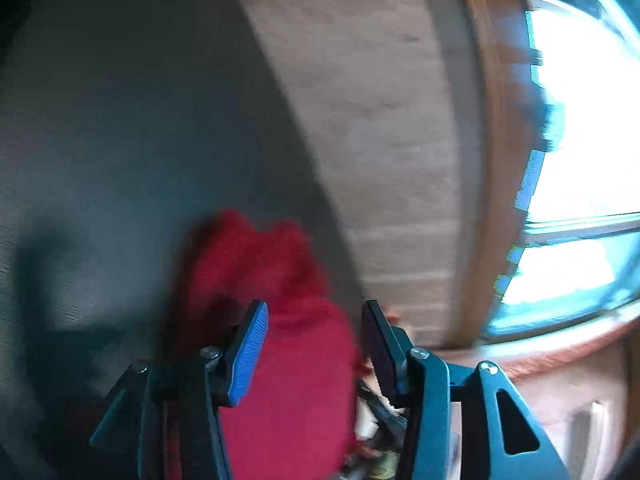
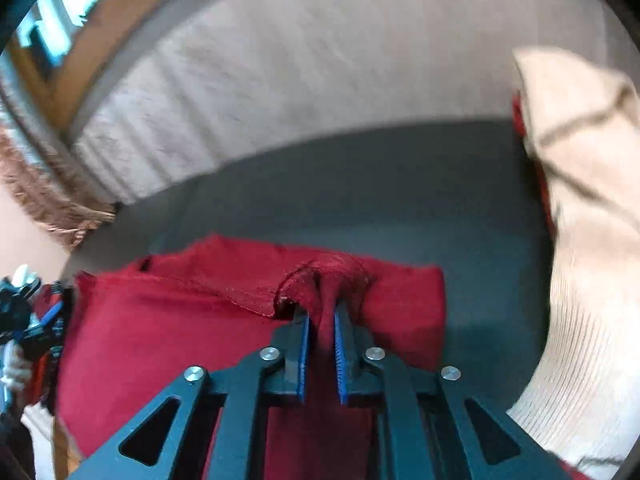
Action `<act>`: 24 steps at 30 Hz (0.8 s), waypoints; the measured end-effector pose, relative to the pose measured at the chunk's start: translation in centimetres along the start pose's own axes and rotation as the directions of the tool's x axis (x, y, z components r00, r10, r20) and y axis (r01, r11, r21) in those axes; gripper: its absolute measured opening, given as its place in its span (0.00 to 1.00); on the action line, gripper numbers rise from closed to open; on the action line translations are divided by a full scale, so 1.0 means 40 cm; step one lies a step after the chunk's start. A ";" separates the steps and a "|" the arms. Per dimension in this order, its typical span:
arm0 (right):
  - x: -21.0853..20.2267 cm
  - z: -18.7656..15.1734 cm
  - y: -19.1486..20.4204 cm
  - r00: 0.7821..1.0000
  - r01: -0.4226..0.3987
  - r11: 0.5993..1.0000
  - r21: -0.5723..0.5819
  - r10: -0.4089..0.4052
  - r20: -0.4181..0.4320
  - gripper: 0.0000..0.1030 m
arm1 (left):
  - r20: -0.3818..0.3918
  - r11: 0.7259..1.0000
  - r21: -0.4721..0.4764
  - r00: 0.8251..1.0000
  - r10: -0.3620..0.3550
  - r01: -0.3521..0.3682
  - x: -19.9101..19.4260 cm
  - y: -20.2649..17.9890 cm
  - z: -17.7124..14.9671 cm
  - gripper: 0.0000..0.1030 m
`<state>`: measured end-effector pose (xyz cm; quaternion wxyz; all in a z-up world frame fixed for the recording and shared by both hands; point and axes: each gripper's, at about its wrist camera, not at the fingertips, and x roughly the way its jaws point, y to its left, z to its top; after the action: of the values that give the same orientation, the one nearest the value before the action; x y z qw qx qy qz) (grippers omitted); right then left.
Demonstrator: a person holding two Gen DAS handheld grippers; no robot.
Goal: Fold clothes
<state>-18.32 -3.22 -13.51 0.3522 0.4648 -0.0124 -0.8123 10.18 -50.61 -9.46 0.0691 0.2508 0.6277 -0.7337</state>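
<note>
Grey surface [image 2: 360, 184]; right tongs [image 2: 320, 320] pinch rumpled red garment [image 2: 160, 340]; left tongs [image 1: 316, 320] spread.

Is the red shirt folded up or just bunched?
Bunched, not neatly folded. The red shirt lies rumpled on the gray surface, and the right gripper pinches a raised fold.
</note>
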 end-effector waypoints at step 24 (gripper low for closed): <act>-0.080 0.039 0.074 0.997 -0.047 0.989 -0.144 0.056 0.057 0.12 | 0.128 0.740 0.589 0.942 0.311 -0.324 0.105 -0.162 -0.069 0.07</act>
<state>-16.84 -4.06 -9.21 0.4049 0.4129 0.0226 -0.8155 4.62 -45.77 -5.87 0.1164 0.3550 0.3089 -0.8746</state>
